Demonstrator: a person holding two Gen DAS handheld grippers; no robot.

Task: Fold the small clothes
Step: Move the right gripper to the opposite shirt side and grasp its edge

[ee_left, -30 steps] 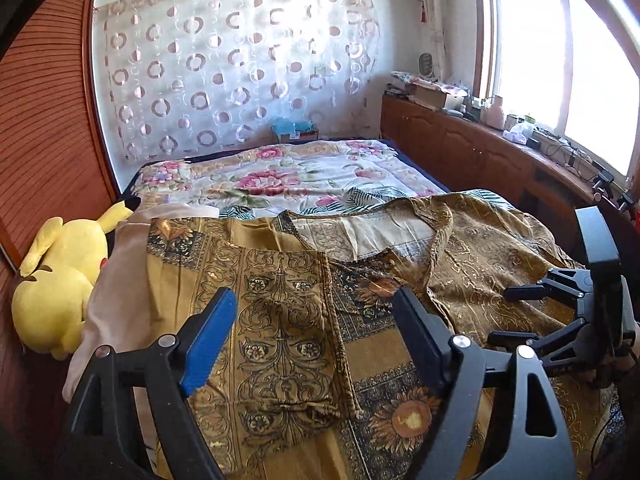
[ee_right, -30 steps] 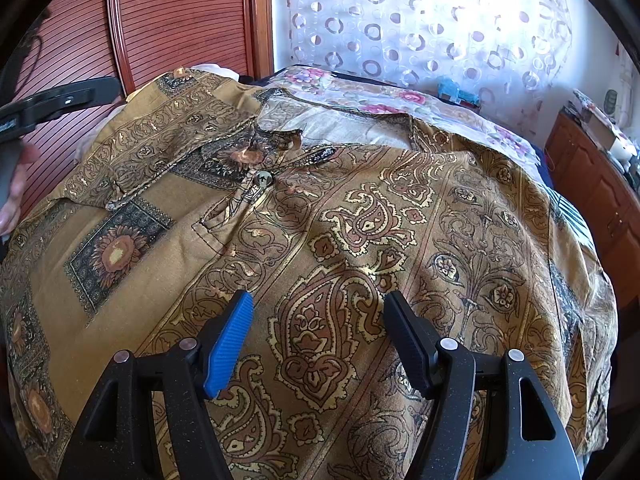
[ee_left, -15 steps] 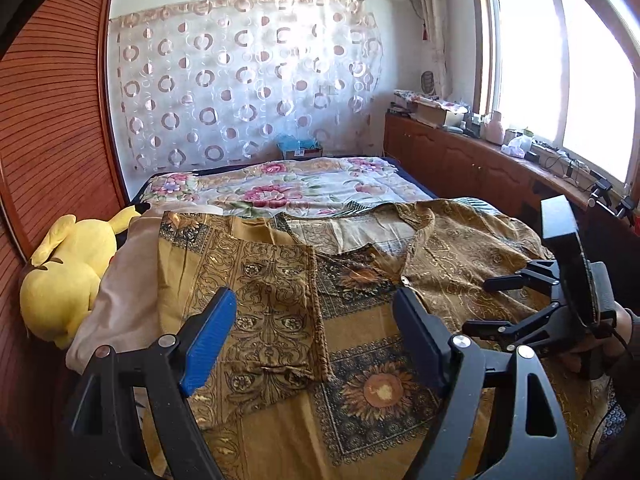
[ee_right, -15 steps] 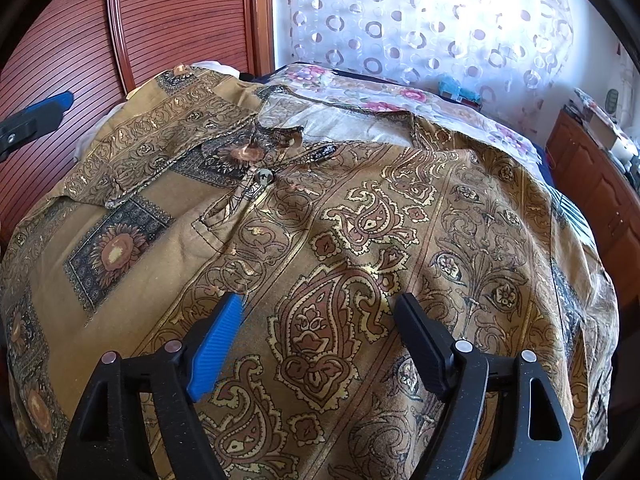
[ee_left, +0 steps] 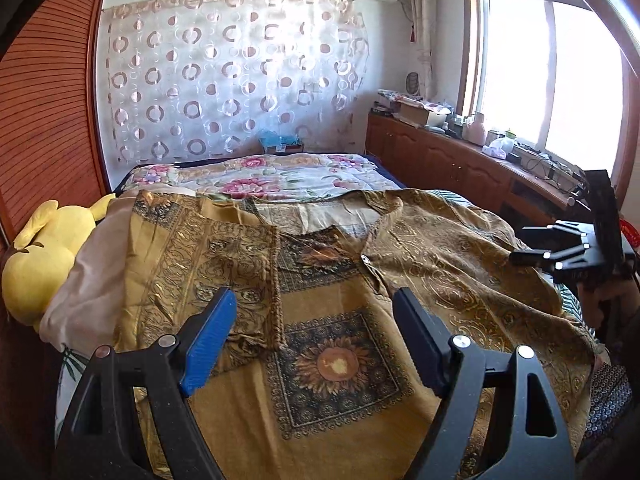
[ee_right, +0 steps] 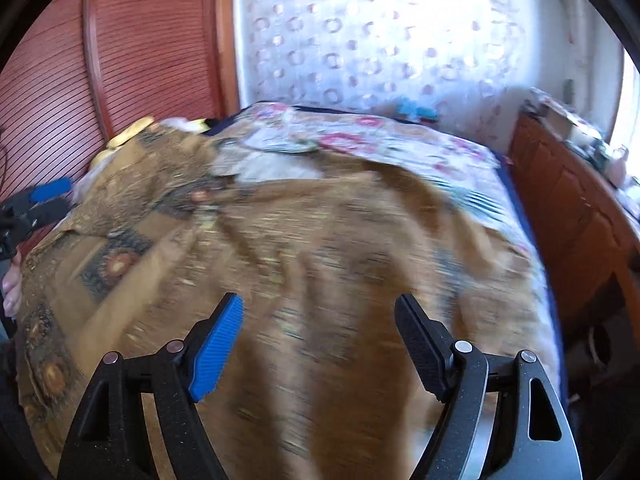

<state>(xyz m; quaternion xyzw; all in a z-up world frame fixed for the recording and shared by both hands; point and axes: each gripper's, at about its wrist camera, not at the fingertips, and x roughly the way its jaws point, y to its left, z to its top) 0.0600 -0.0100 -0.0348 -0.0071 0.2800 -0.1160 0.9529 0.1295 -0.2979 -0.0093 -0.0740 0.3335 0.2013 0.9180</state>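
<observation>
The mustard-brown paisley-print cotton garment (ee_left: 332,312) lay spread across the bed (ee_left: 280,172), one sleeve apparently folded inward. Left hand-held gripper (ee_left: 314,338) stood wide, empty above it. Right hand-held gripper (ee_right: 318,344), having just widened, was likewise empty.
</observation>
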